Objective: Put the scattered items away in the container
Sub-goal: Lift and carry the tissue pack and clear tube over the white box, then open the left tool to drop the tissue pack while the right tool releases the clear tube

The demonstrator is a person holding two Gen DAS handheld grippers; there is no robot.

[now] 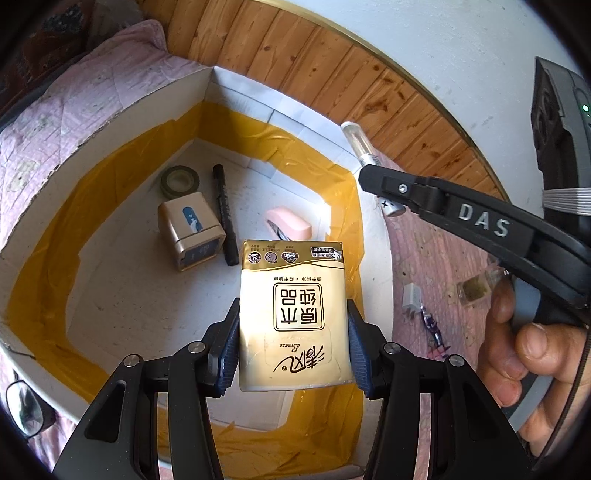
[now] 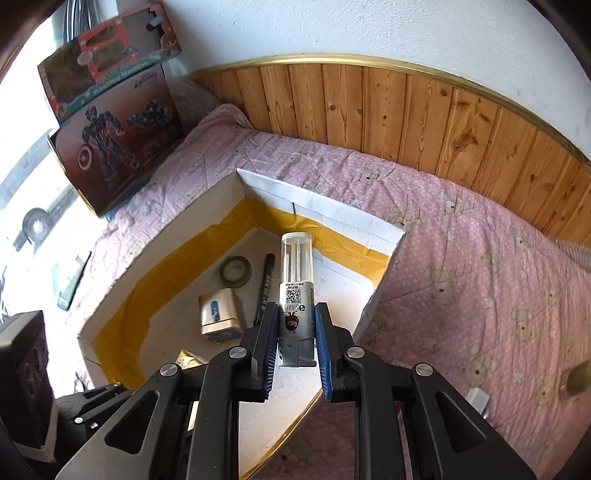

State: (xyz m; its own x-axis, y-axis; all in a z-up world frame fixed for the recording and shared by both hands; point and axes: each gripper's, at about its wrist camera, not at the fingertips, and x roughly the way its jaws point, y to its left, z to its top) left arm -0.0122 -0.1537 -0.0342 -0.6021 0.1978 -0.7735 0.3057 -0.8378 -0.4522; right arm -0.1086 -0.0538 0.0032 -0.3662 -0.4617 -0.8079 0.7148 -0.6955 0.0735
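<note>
left claw point(image 1: 293, 345) is clamped wide on the sides of a tissue pack point(image 1: 293, 317), long axis pointing away, hanging right over the box point(image 1: 92, 122) floor. right claw point(image 2: 295, 332) pinches a lighter point(image 2: 296, 291) lengthwise, tip out over the box's near corner. left's nearer a drop, i'd say. charger point(image 1: 412, 301) and bottle point(image 1: 474, 290) sit on the bed.

Pink quilted bedspread point(image 2: 461, 229) with a bear and star print is covering the bed. Knotty wood panelling point(image 2: 369, 110) is running along behind it, capped by a gold trim strip point(image 2: 369, 61), with a white textured wall point(image 2: 332, 26) above. Toy boxes point(image 2: 110, 110) are stacking up at the far left corner. Bright daylight is coming in from the left.
</note>
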